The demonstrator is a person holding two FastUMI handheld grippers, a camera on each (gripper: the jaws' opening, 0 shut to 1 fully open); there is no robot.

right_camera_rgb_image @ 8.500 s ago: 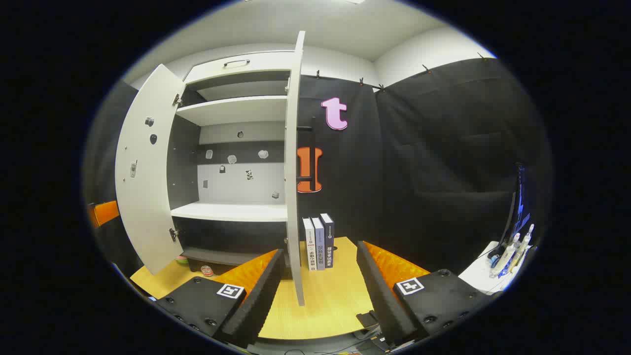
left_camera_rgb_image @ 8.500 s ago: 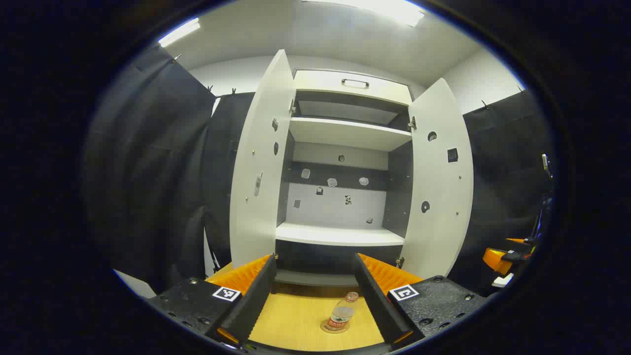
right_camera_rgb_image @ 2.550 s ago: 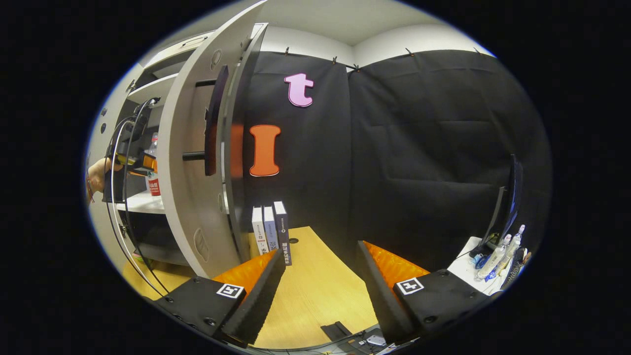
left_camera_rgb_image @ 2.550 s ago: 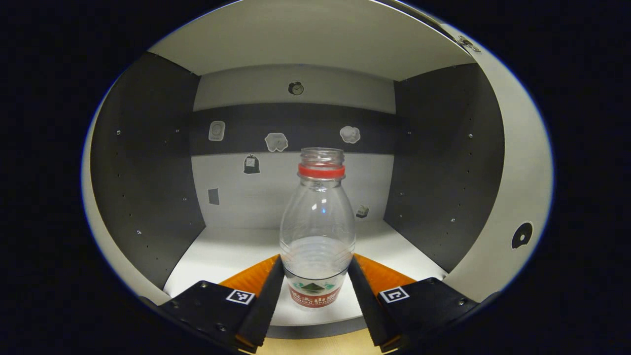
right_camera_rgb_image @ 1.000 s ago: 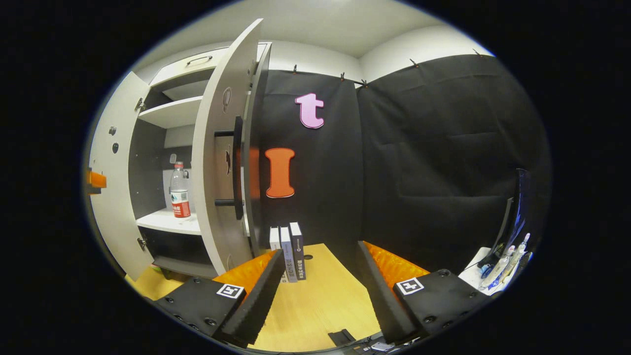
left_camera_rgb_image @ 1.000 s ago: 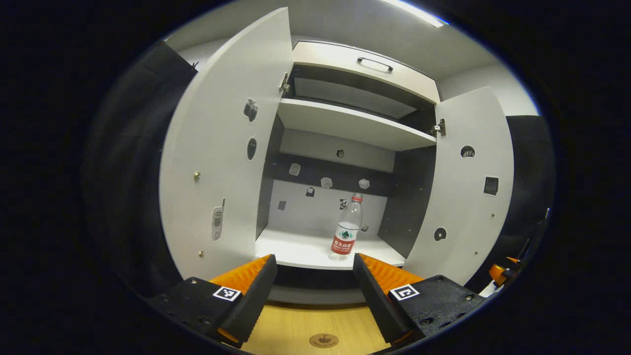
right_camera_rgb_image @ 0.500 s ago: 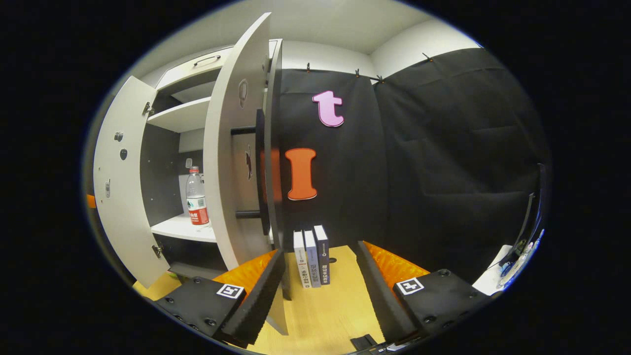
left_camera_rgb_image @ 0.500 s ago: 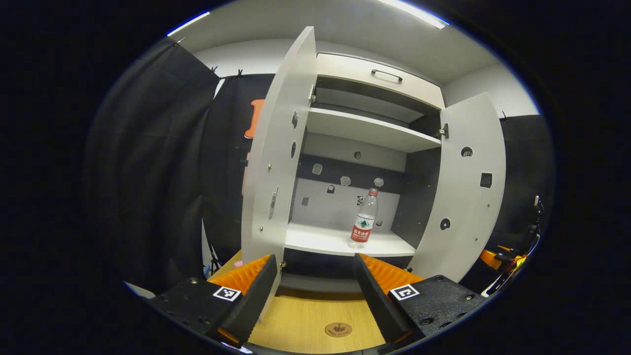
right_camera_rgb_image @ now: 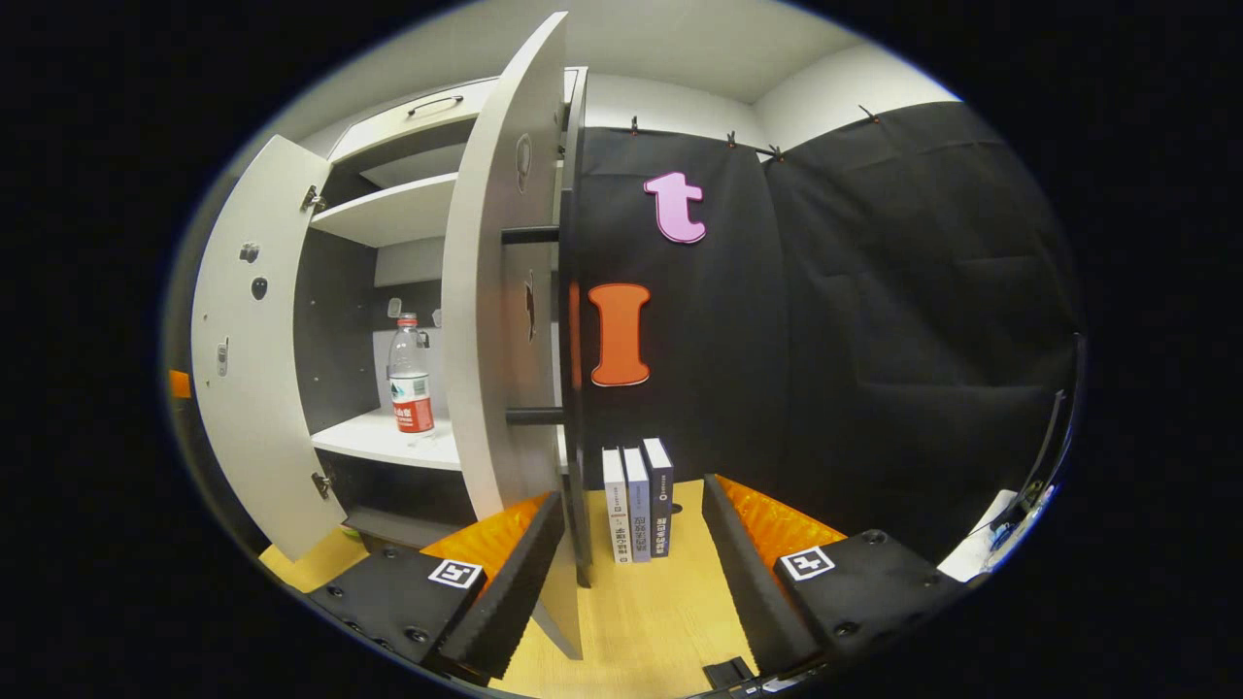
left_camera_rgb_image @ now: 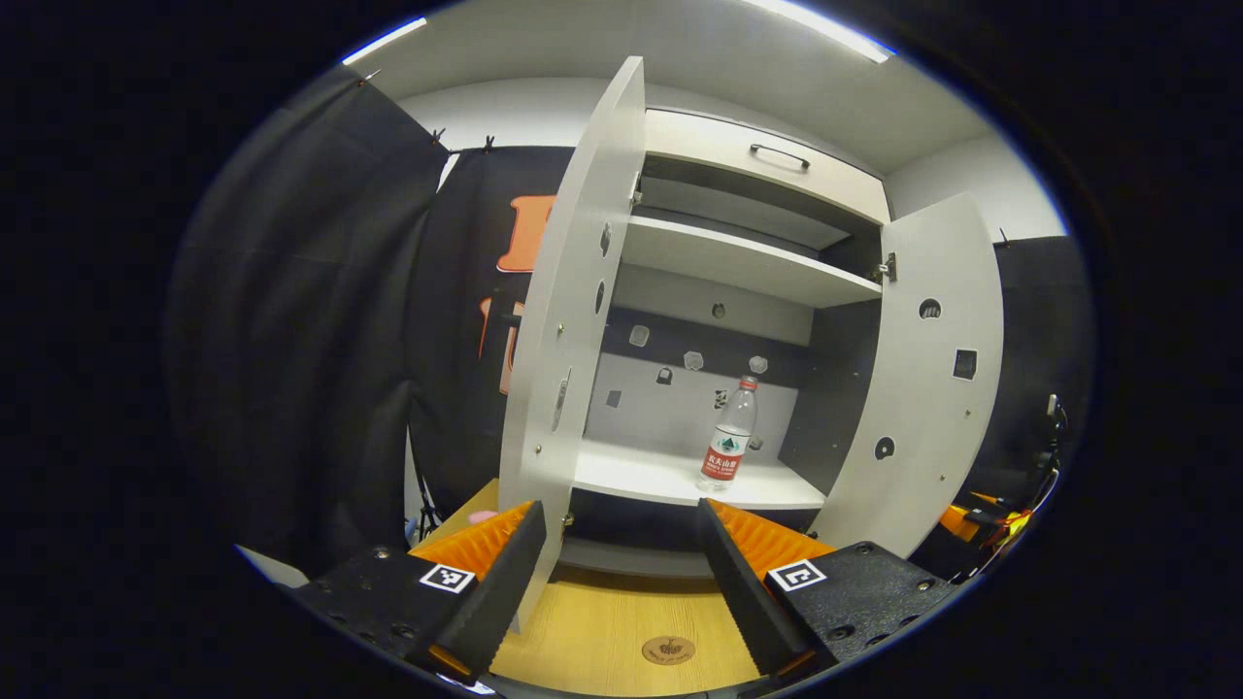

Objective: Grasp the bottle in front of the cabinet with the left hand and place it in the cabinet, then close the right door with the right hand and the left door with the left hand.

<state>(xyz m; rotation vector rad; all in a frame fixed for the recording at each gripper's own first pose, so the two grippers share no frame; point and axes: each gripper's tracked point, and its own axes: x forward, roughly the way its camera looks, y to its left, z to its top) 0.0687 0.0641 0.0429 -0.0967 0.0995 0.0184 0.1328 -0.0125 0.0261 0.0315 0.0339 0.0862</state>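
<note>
Two tongs released and empty, red-labelled bottle (left_camera_rgb_image: 726, 437) upright on cabinet shelf (left_camera_rgb_image: 670, 482), label writing illegible.

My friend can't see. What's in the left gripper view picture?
A bottle stands upright on a shelf inside a white cabinet with both doors open. The open left gripper is in front, above a wooden table.

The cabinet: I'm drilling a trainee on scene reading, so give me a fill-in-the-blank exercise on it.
1. The bottle stands ____ on the cabinet's lower shelf.
2. Both cabinet doors are ____.
3. Beside the right door stand three ____.
4. Both grippers' fingers are ____.

Missing words: upright; open; books; open
</note>
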